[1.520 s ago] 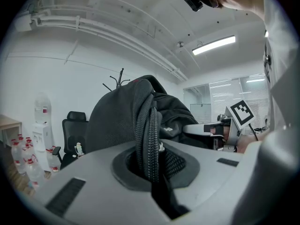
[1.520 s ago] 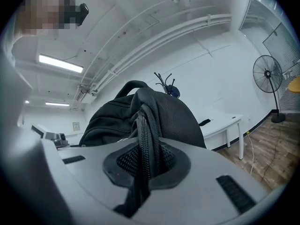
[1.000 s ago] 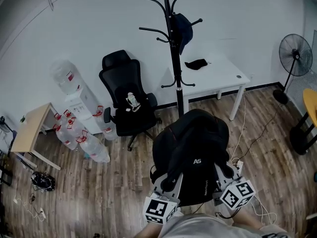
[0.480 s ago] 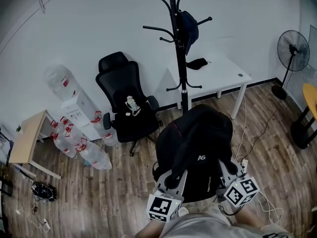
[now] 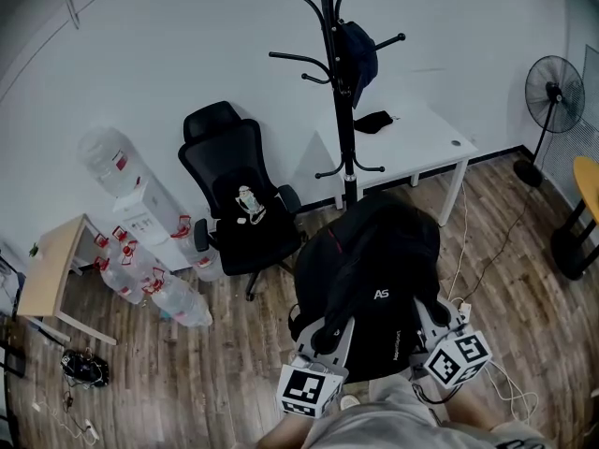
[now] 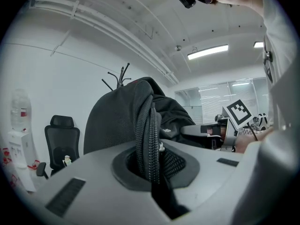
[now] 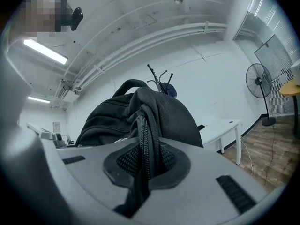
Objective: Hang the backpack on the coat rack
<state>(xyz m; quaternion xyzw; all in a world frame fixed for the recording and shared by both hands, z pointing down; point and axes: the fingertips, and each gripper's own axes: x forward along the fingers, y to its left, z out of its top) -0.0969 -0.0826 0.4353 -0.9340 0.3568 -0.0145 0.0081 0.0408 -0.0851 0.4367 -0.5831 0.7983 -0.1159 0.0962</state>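
Observation:
A black backpack [image 5: 370, 283] hangs in the air between my two grippers, low in the middle of the head view. My left gripper [image 5: 323, 340] is shut on the backpack's left strap [image 6: 147, 139]. The right gripper [image 5: 426, 324] is shut on the right strap [image 7: 145, 139]. A tall black coat rack [image 5: 342, 92] stands just beyond the backpack, in front of the white wall. A dark cap [image 5: 360, 54] hangs on one of its upper hooks. The rack's top hooks [image 6: 119, 76] peek over the backpack in the left gripper view and the rack's top [image 7: 159, 81] shows in the right gripper view.
A black office chair [image 5: 239, 199] stands left of the rack, with a water dispenser [image 5: 126, 181] and several water bottles [image 5: 159, 274] further left. A white table [image 5: 412, 143] stands behind the rack. A floor fan [image 5: 552, 101] is at right. Cables [image 5: 487, 251] lie on the wooden floor.
Both grippers have carried the backpack closer to the coat rack, which now stands larger and nearer in the head view. The grip on both straps is unchanged.

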